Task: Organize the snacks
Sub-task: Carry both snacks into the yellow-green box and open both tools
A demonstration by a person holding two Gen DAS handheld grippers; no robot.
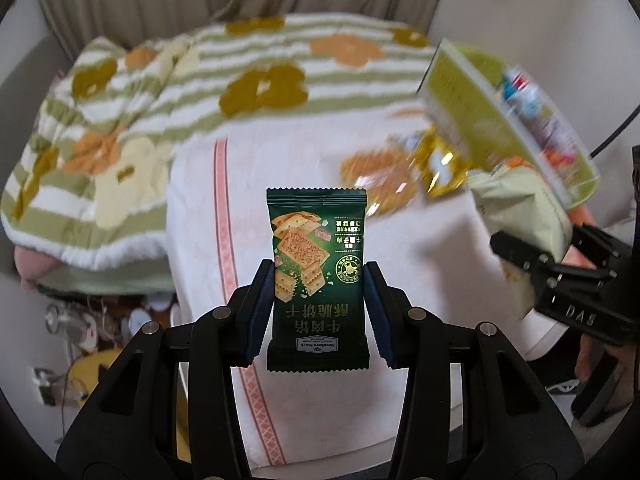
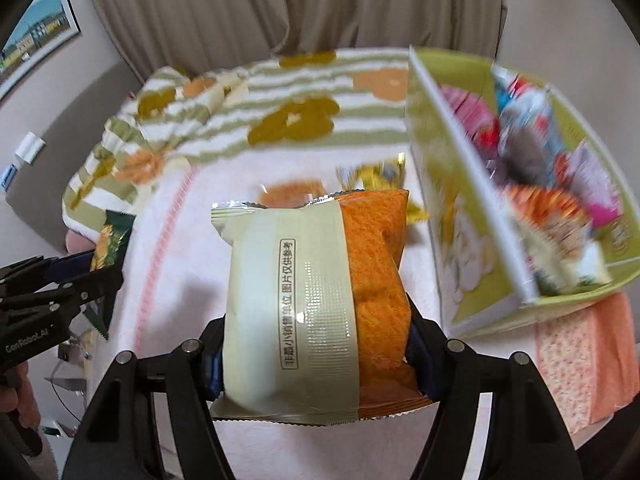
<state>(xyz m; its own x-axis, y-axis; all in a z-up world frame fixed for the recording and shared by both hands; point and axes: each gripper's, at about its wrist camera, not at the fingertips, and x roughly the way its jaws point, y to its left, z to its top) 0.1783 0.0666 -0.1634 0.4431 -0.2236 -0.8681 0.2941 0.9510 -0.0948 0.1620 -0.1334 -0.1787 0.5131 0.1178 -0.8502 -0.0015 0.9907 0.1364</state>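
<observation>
A dark green cracker packet (image 1: 316, 240) stands upright between the pads of my left gripper (image 1: 319, 270), which is shut on it above the white towel (image 1: 304, 152). To the right, my right gripper (image 2: 316, 320) is shut on a cream-and-orange cake pack (image 2: 304, 280); the pack (image 1: 520, 204) and that gripper (image 1: 552, 248) also show in the left wrist view. The left gripper (image 2: 96, 268) with its green packet (image 2: 110, 240) appears at the left edge of the right wrist view. A lime-green box (image 2: 460, 200) holding several snacks stands at the right, blurred.
A gold-wrapped snack (image 1: 440, 160) and an orange round snack (image 1: 380, 180) lie on the towel beside the box (image 1: 472, 112). A striped floral blanket (image 1: 248, 64) lies behind, before a beige curtain (image 2: 280, 4). Floor clutter (image 1: 80, 328) lies past the left edge.
</observation>
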